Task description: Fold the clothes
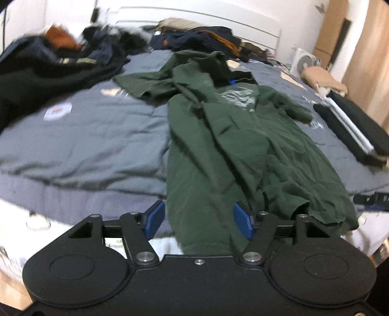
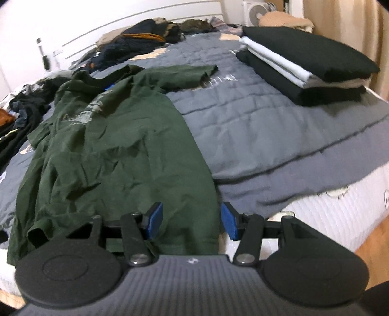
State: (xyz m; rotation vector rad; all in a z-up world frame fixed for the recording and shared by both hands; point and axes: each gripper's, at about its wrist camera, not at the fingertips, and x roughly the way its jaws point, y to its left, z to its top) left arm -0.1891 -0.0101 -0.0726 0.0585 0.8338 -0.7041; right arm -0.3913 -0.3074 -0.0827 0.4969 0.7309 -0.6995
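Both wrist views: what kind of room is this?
Most likely a home bedroom. A bed with a grey quilt and white slatted headboard, a green T-shirt spread for folding, and a folded stack beside unfolded clothes.

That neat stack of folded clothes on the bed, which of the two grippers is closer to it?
Right. The right gripper sits at the green shirt's hem, the folded stack just ahead to its right. The left gripper sees it farther off, across the shirt.
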